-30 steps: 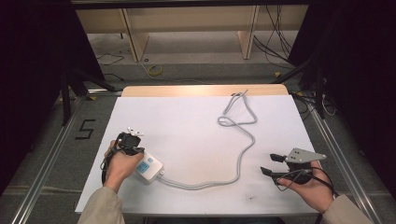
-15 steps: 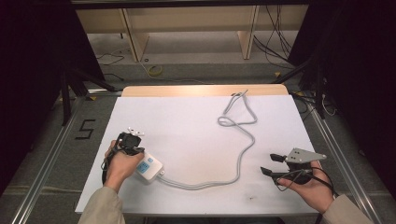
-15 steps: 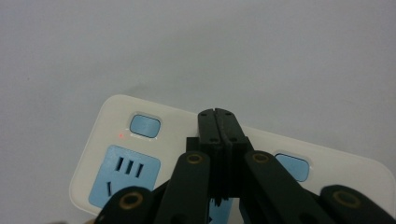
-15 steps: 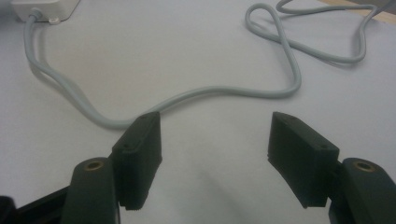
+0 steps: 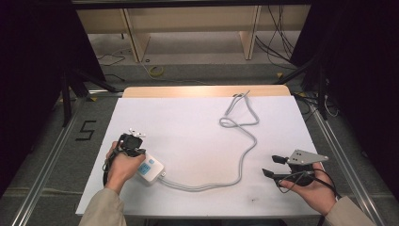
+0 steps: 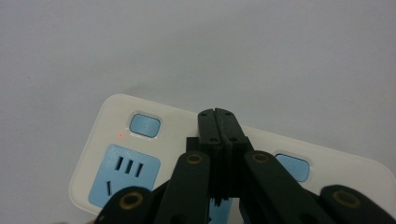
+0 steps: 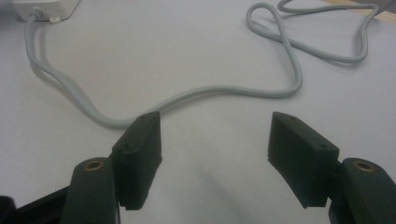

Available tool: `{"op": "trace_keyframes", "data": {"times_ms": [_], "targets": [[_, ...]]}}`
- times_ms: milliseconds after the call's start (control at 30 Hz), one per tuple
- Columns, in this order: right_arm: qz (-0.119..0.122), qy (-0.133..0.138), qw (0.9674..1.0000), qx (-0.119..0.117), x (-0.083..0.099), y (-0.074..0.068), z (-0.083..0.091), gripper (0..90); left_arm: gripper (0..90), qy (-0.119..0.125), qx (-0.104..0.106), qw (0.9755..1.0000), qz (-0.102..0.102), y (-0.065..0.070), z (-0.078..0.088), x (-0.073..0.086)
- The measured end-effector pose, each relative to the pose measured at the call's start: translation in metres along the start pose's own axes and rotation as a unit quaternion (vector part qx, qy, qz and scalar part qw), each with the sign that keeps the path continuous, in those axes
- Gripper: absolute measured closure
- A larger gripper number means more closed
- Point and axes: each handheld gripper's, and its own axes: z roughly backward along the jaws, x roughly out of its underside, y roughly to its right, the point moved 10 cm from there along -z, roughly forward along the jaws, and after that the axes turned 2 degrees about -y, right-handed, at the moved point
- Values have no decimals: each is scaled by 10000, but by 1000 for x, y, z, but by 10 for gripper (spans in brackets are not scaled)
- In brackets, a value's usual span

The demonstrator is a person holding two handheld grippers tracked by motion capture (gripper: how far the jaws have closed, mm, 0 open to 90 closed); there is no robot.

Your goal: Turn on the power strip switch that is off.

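Note:
A white power strip (image 5: 150, 170) with blue sockets lies at the near left of the table. Its grey cable (image 5: 242, 155) snakes right and back to a plug end (image 5: 239, 97) near the far edge. My left gripper (image 5: 139, 155) points down at the strip. In the left gripper view the left gripper (image 6: 218, 122) is shut with nothing between the jaws, its tips over the strip (image 6: 116, 116) between two blue buttons; contact is unclear. My right gripper (image 5: 273, 165) rests open at the near right. In its own view the right gripper (image 7: 215, 140) is empty, short of the cable (image 7: 187, 95).
A white sheet (image 5: 188, 136) covers the table, with a bare wooden strip (image 5: 202, 90) along its far edge. Metal rails (image 5: 346, 165) run on both sides. A floor mark "5" (image 5: 86, 130) lies to the left. Wooden shelving (image 5: 188, 28) and loose cables stand beyond.

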Motion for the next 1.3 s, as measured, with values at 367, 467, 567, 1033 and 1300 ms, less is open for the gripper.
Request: {"op": "trace_keyframes", "data": {"times_ms": [367, 467, 567, 1033, 1300], "targets": [[6, 1, 10000, -5, 0, 0, 0, 353, 900, -32, -14, 10000, -10, 0, 0, 0], [3, -14, 10000, -15, 1, 0, 0, 353, 900, -40, -38, 10000, -38, 1, 0, 0], [-1, -21, 10000, -14, 1, 0, 0, 353, 900, -38, -36, 10000, -22, 0, 0, 0], [0, -26, 10000, -18, 1, 0, -1, 353, 900, -117, -25, 9999, -3, 0, 0, 0], [-1, -26, 10000, -15, 1, 0, 0, 353, 900, -131, -29, 9999, 4, 0, 0, 0]]}}
